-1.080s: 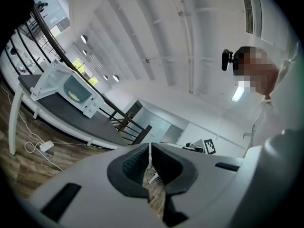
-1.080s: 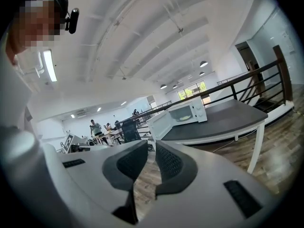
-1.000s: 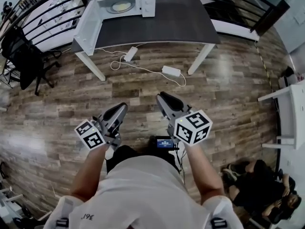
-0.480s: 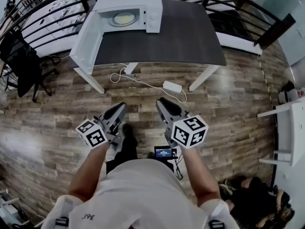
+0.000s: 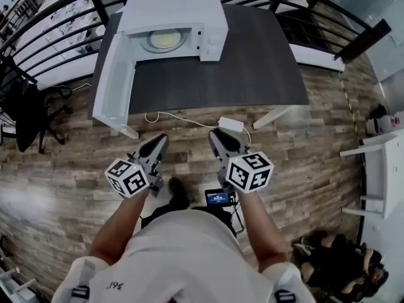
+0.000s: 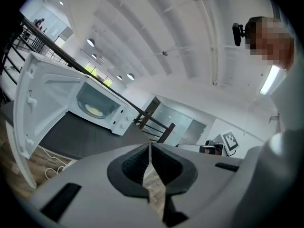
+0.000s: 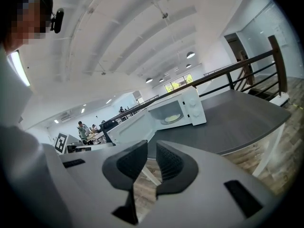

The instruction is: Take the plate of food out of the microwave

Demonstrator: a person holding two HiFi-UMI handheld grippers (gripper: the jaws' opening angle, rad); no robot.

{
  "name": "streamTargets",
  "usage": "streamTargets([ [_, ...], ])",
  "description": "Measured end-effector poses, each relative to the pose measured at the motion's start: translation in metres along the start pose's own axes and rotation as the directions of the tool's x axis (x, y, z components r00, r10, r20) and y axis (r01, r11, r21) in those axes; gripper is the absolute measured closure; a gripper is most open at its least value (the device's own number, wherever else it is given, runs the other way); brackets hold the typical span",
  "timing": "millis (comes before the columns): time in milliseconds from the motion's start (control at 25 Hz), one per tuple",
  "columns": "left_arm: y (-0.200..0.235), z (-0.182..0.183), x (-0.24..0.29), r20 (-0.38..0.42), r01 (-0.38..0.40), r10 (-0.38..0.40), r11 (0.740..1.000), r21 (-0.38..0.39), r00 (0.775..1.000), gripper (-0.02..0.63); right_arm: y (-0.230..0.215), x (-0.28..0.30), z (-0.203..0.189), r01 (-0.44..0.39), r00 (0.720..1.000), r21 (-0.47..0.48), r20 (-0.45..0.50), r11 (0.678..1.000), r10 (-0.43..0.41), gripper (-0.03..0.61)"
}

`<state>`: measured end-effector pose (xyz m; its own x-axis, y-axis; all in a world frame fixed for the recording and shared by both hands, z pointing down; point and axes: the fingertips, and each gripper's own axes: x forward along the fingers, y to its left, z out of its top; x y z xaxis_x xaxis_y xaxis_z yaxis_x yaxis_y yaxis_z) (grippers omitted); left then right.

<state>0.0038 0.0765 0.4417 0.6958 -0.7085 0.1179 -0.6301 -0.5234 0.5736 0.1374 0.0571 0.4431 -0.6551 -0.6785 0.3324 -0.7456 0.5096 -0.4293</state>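
A white microwave (image 5: pixel 211 19) stands at the back left of a dark grey table (image 5: pixel 252 68). Its door (image 5: pixel 113 74) is swung wide open to the left. Inside sits a plate of yellowish food (image 5: pixel 163 40), also visible as the plate (image 6: pixel 95 111) and the plate (image 7: pixel 172 119). Both grippers hang low in front of the person's body, over the wooden floor and well short of the table. The left gripper (image 5: pixel 159 139) has its tips touching (image 6: pixel 150 146) and holds nothing. The right gripper (image 5: pixel 216 133) shows a narrow gap between its tips (image 7: pixel 151 144), with nothing in it.
A black railing (image 5: pixel 63 17) runs behind the table. A black office chair (image 5: pixel 22 106) stands at the left. A white power adapter (image 5: pixel 230 124) with its cable lies on the floor under the table's front edge. A white table (image 5: pixel 385 163) is at the right.
The person has walked toward the table, so the microwave and table sit nearer and larger in view. Both grippers keep the same low pose.
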Motion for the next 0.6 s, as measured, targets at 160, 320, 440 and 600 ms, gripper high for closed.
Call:
streamTargets([
  [160, 0.035, 0.024, 0.017, 0.001, 0.007, -0.007, 1.000, -0.004, 1.000, 0.611, -0.007, 0.042, 0.009, 0.017, 1.000, 0.010, -0.020, 1.000, -0.016, 0.535],
  [320, 0.055, 0.040, 0.035, 0.002, 0.000, 0.000, 1.000, -0.004, 1.000, 0.611, -0.013, 0.072, 0.022, 0.007, 0.999, 0.003, -0.035, 1.000, -0.007, 0.535],
  [440, 0.069, 0.045, 0.055, 0.006, -0.020, 0.020, 1.000, -0.013, 1.000, 0.611, -0.027, 0.094, 0.034, -0.013, 0.999, -0.011, -0.045, 1.000, 0.012, 0.535],
  [600, 0.093, 0.062, 0.091, 0.042, -0.061, 0.062, 0.998, -0.011, 0.997, 0.611, -0.060, 0.132, 0.054, -0.053, 0.997, -0.035, -0.053, 0.998, 0.051, 0.535],
])
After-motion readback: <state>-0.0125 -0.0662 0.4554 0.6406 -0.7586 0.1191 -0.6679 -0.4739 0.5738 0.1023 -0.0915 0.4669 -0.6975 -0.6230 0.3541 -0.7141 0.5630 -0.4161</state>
